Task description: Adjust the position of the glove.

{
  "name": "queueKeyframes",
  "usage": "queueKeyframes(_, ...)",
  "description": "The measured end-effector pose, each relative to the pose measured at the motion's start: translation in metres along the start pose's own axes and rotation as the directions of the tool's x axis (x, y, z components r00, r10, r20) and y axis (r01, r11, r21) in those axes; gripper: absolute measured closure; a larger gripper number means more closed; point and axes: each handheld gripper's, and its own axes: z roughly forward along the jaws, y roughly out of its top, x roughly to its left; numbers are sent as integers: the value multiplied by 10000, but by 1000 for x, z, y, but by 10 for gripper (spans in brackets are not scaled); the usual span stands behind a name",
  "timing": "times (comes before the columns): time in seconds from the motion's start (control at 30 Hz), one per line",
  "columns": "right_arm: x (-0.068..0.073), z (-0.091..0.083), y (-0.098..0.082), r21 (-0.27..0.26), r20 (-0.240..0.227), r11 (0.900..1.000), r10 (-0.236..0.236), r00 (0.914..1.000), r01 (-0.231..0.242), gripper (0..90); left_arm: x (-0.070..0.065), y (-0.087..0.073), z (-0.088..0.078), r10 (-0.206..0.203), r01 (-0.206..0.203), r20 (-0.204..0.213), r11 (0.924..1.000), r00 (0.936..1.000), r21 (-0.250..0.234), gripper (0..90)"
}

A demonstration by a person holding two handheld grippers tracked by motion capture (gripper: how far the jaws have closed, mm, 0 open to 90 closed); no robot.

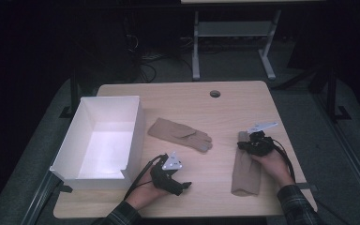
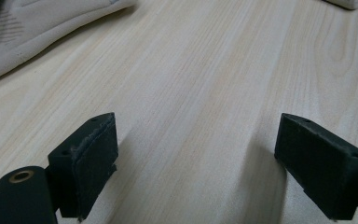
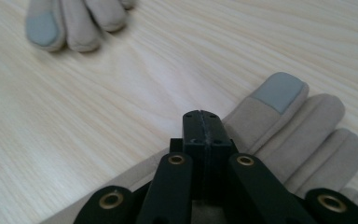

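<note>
Near glove (image 1: 246, 172): lies flat at the table's near right, fingers pointing far, right under your right gripper (image 1: 254, 142).
Right gripper: your jaws are pressed together over the glove's palm; whether fabric is pinched between them, I cannot tell.
Far glove (image 1: 180, 134): lies mid-table, fingers pointing right, apart from the near one.
Left gripper (image 1: 176, 180): your jaws stand wide apart over bare wood, near centre-left, holding nothing.
White box (image 1: 128, 125): open-topped, at the left edge.
Table (image 1: 229, 108): light wood.

Two beige gloves (image 1: 181, 134) (image 1: 246, 171); one white box (image 1: 102, 140) (open-topped, seemingly empty); one table (image 1: 225, 105).
</note>
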Motion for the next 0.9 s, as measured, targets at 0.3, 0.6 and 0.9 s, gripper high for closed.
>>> queueKeyframes(0.3,18,6,7,-153,-461,9976,-680,9966,673,862,0,0,0,11,-11,-2,10000,10000,-2,126)
queueKeyframes(0.6,0,-25,-6,-931,162,9955,-141,9998,155,712,0,0,0,12,-12,-3,10000,10000,-4,126)
queueKeyframes(0.9,-37,-39,-33,-1167,1315,9899,958,9867,-805,474,0,0,0,13,-13,-4,10000,10000,-14,126)
